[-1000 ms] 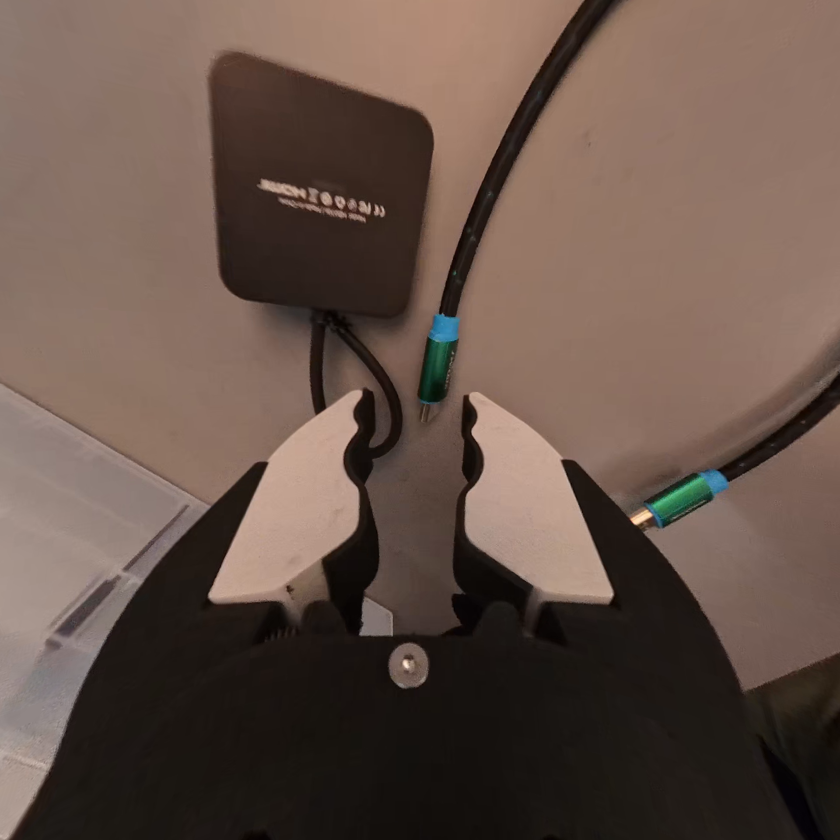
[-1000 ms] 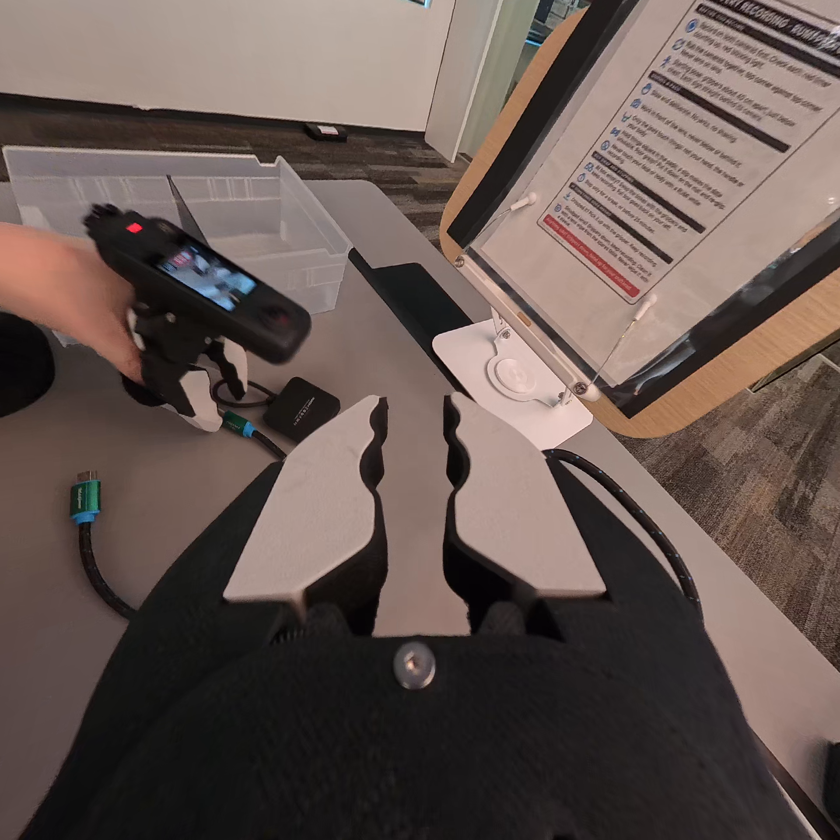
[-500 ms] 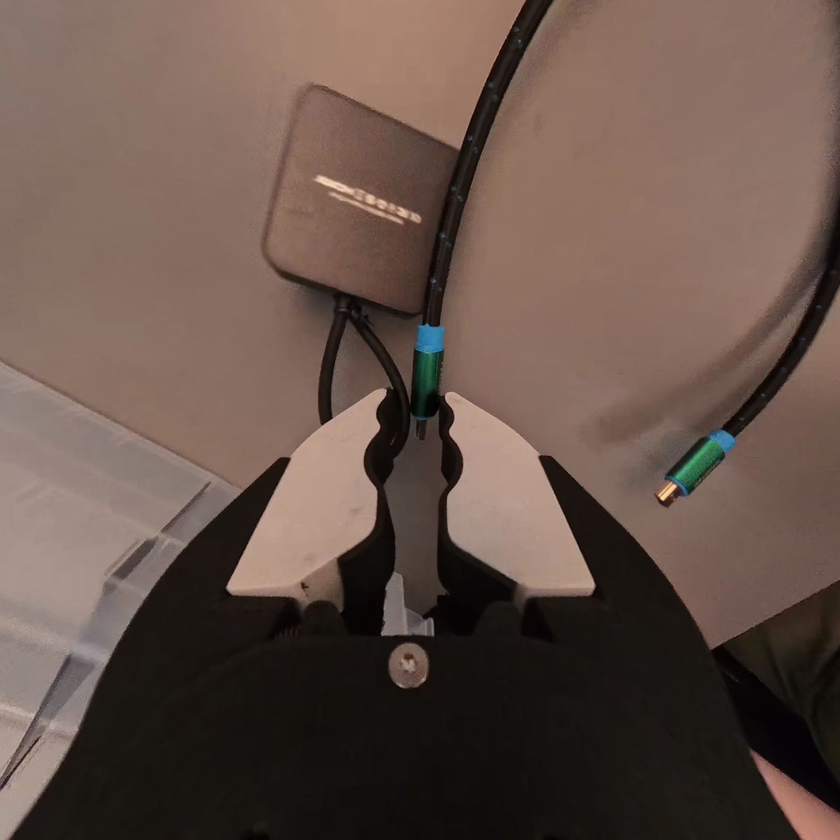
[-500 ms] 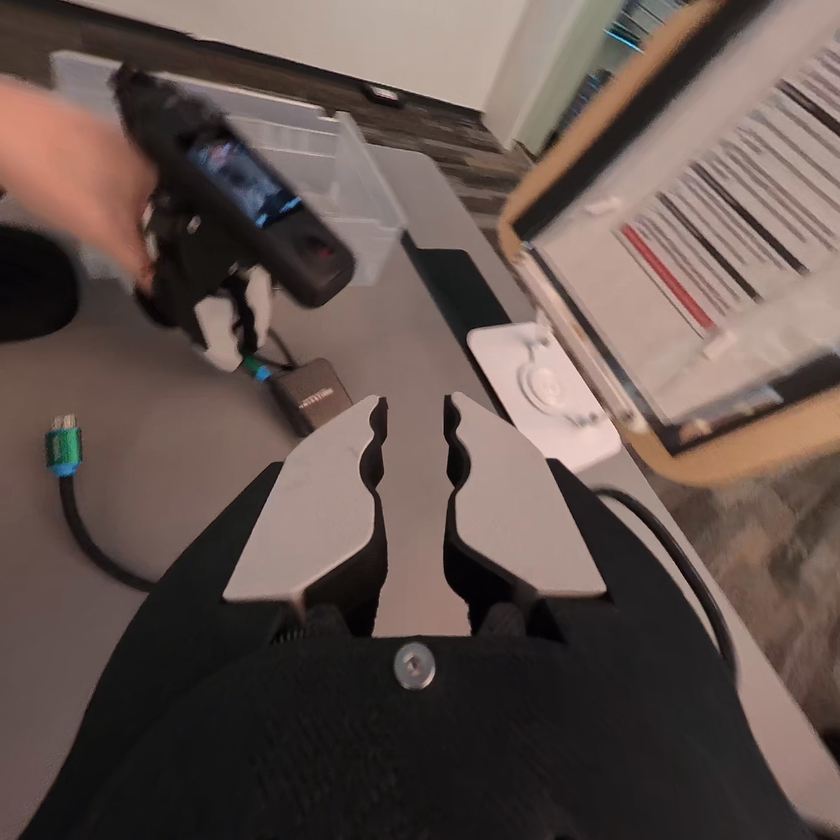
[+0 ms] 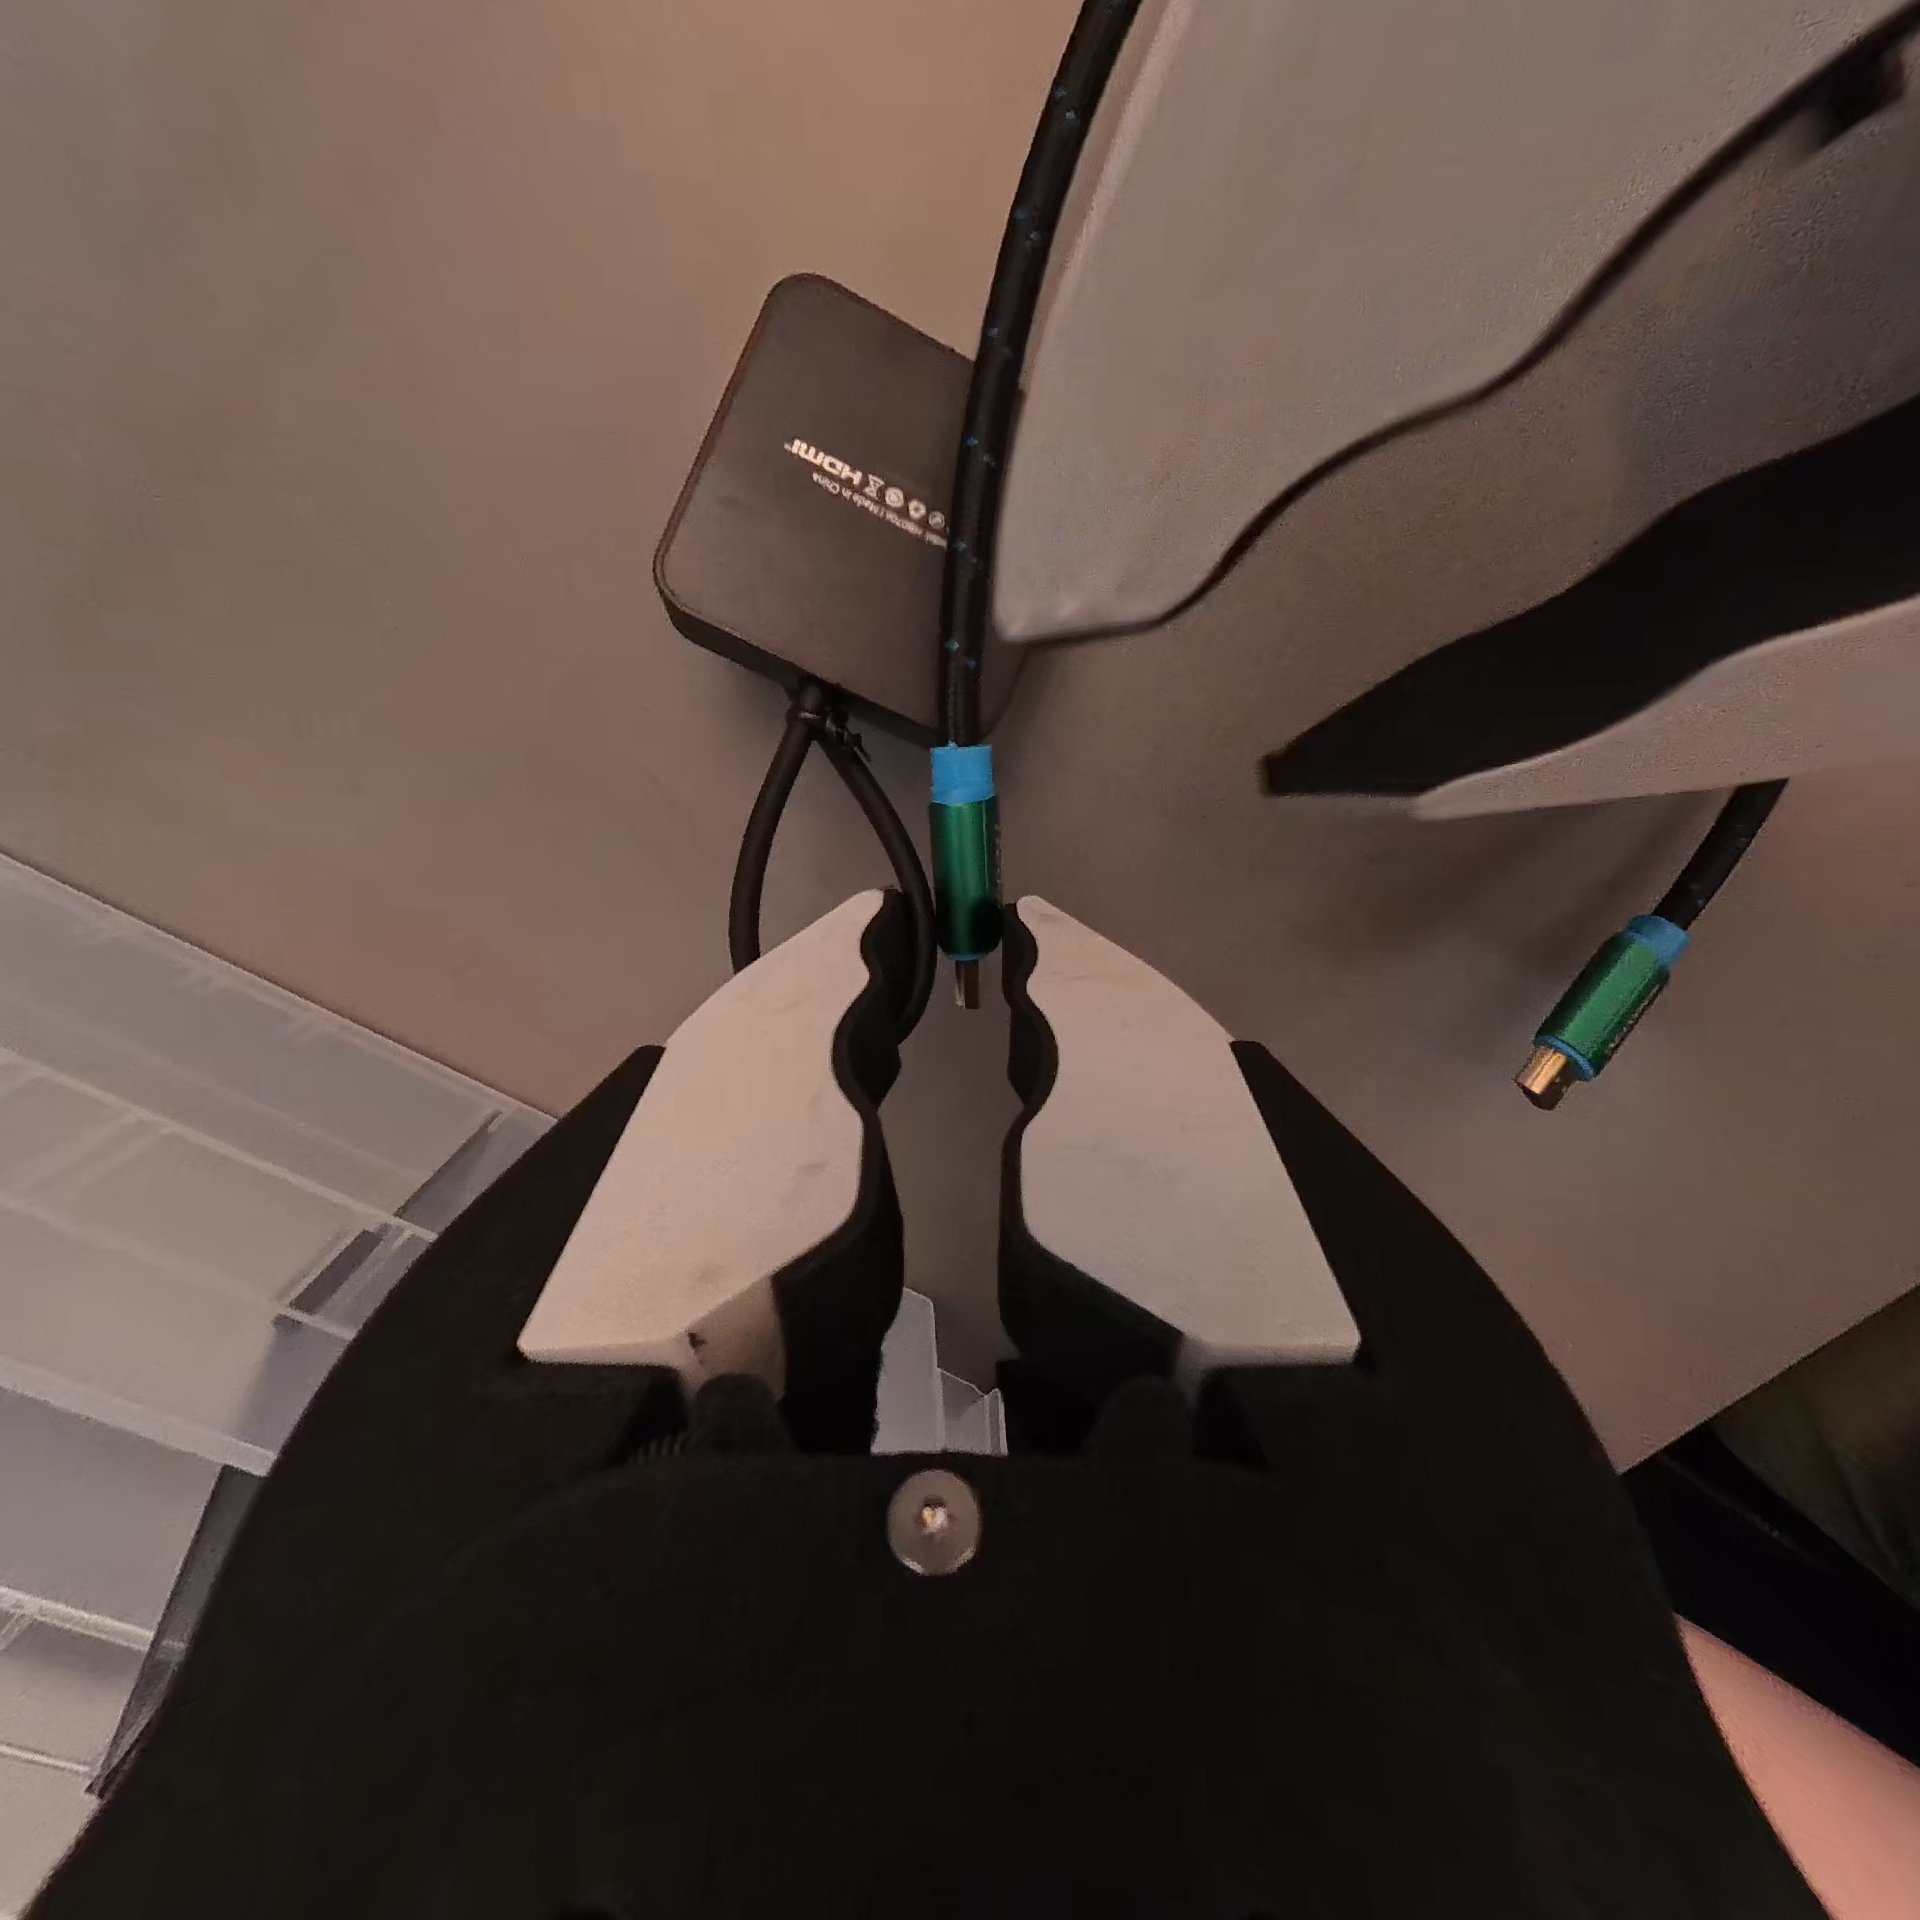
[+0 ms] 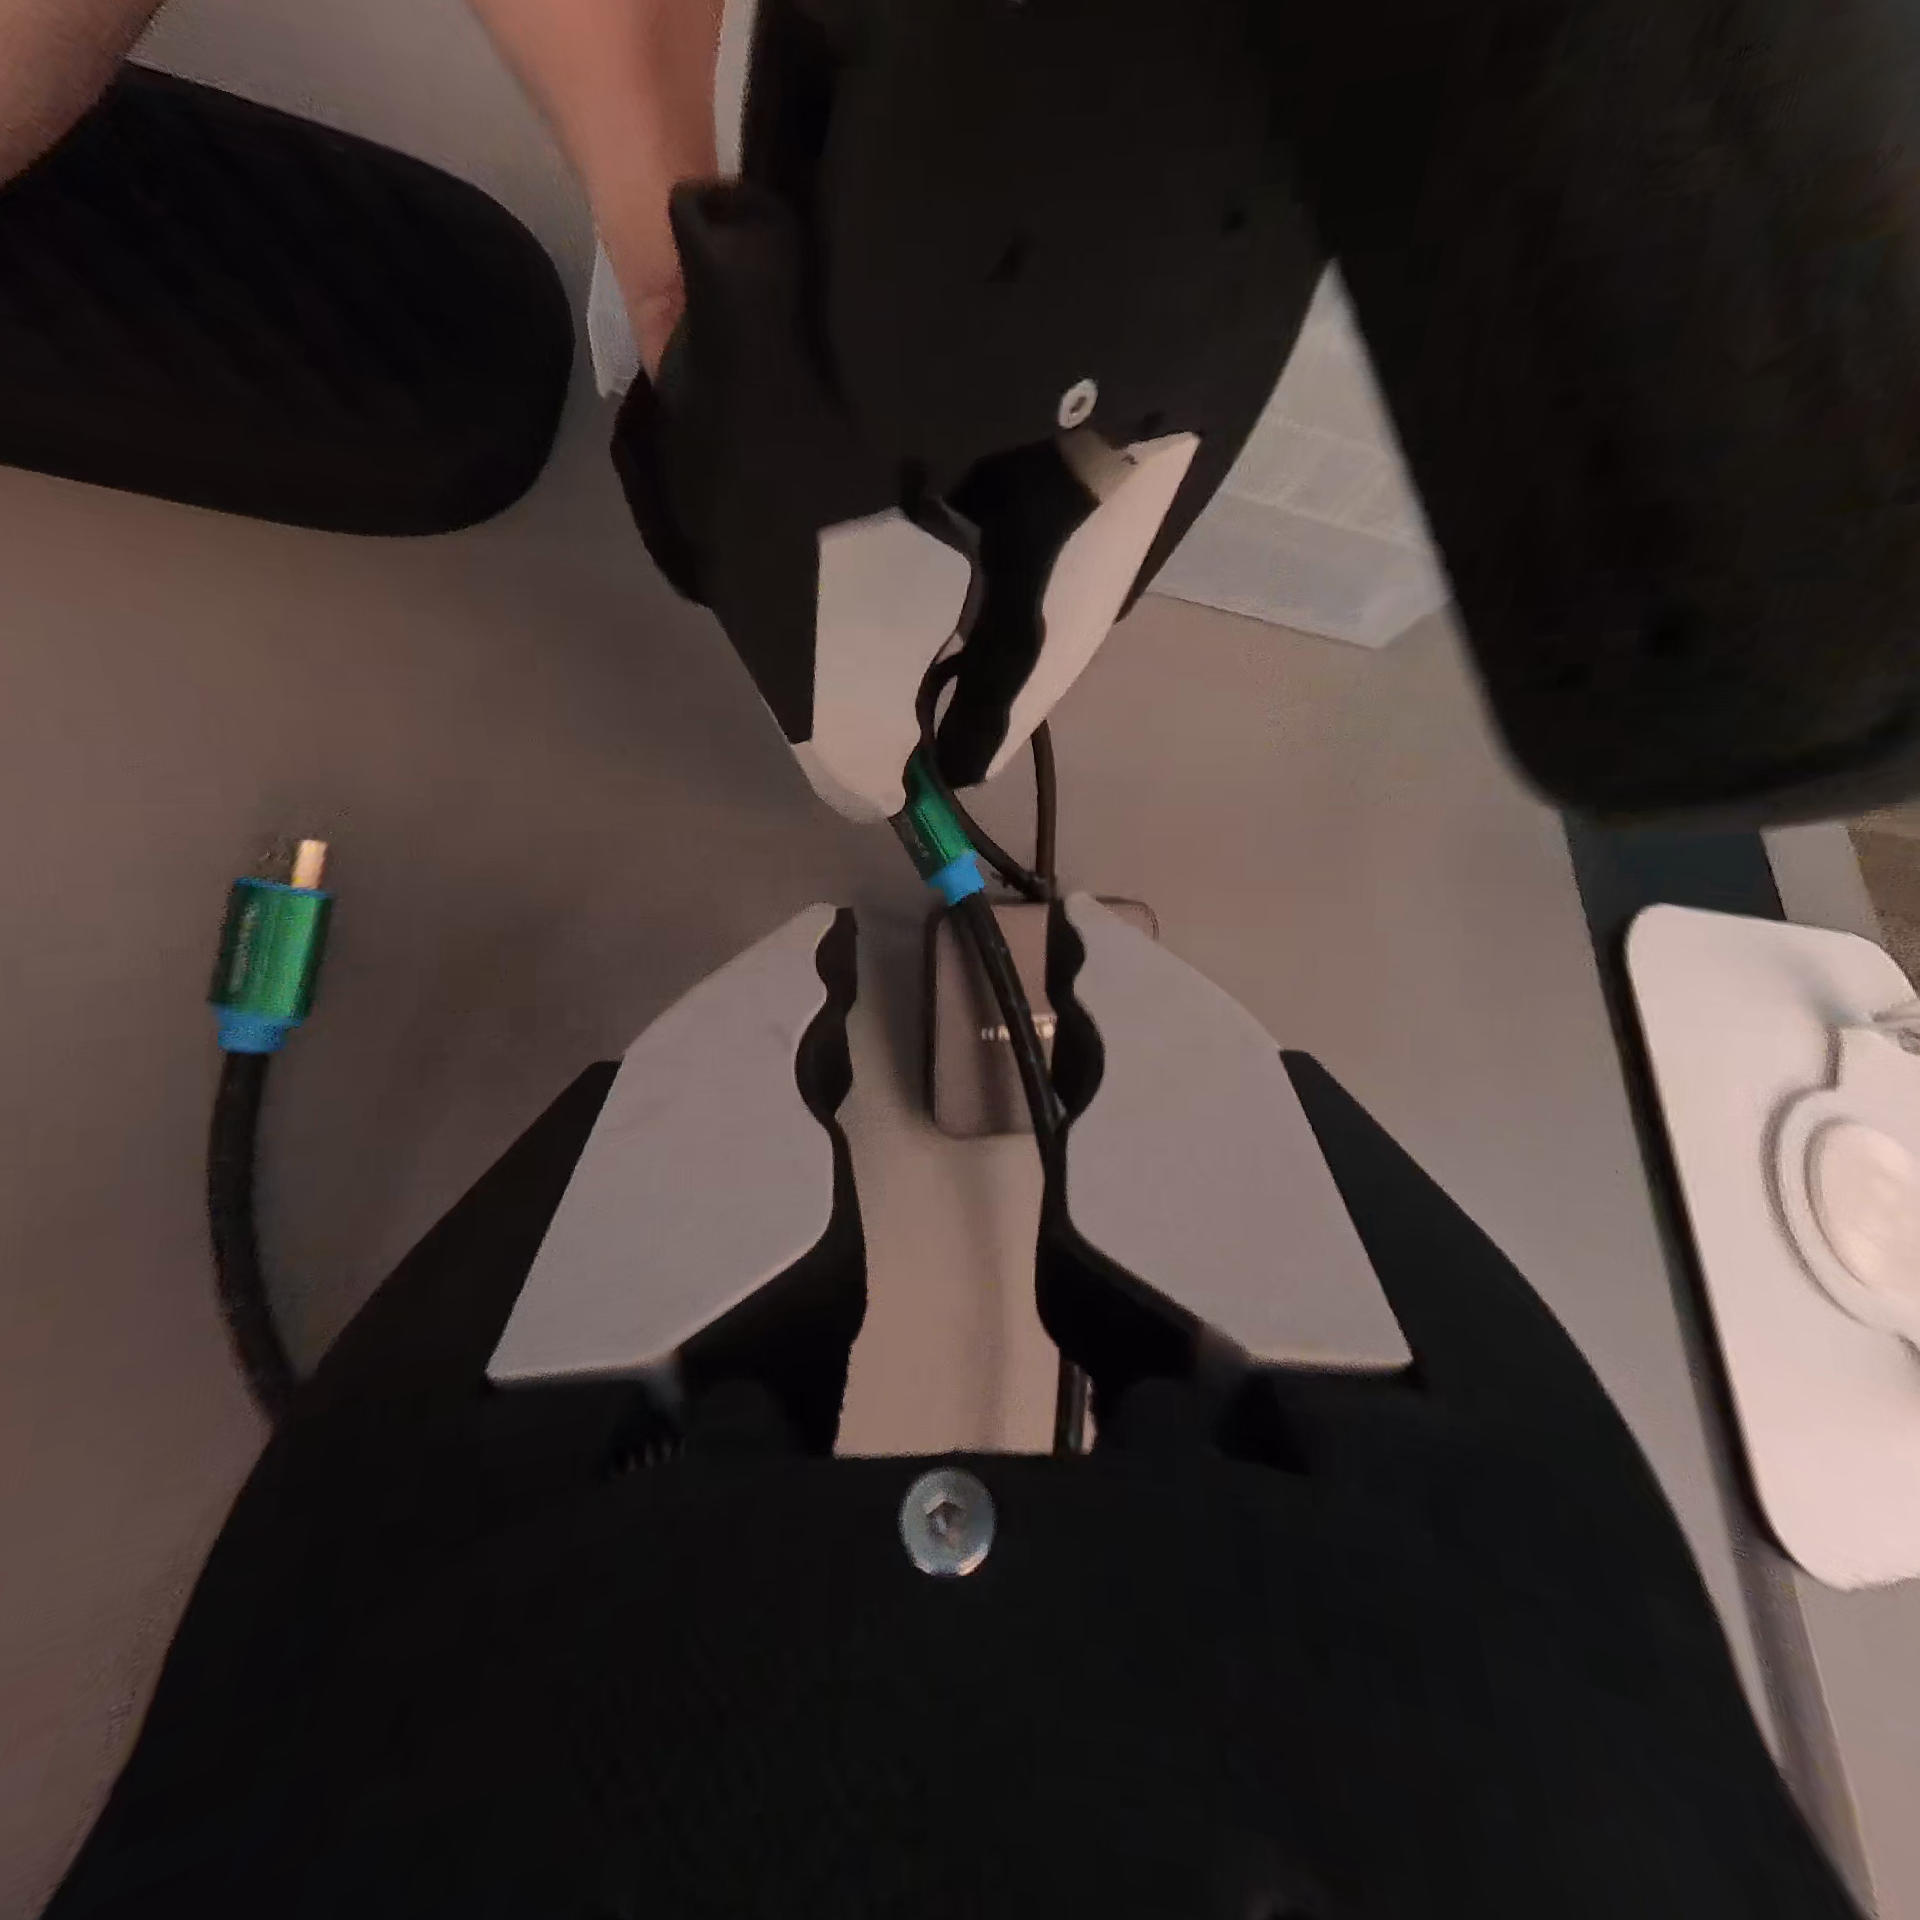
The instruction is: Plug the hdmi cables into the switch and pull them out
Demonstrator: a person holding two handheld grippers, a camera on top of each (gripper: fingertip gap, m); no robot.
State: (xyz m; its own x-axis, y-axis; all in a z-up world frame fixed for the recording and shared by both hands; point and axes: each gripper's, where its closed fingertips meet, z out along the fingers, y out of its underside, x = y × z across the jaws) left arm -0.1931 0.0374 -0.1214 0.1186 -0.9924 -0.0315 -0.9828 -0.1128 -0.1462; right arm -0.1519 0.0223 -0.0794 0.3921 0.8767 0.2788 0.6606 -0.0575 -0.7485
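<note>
The black HDMI switch point(image 5: 821, 520) lies flat on the grey table with its short pigtail cable looped toward me. My left gripper point(image 5: 954, 909) is shut on the green plug point(image 5: 961, 831) of a braided HDMI cable point(image 5: 997, 312), just beside the switch. In the right wrist view, my right gripper point(image 6: 951, 914) is open, and the switch point(image 6: 977, 1049) lies between its fingers. The left gripper point(image 6: 925, 769) shows there from above, holding the green plug point(image 6: 935, 821). A second green plug point(image 6: 270, 956) lies loose on the table to the left; it also shows in the left wrist view point(image 5: 1605, 1013).
A clear plastic bin point(image 5: 156, 1195) stands by the left gripper. A white stand base point(image 6: 1766, 1195) sits at the right. A dark rounded object point(image 6: 260, 312) is at the far left. The right gripper point(image 5: 1455, 416) fills the upper right of the left wrist view.
My left gripper closed on the green plug and lifted it by the switch. My right gripper swung down from facing the sign stand to straddle the switch.
</note>
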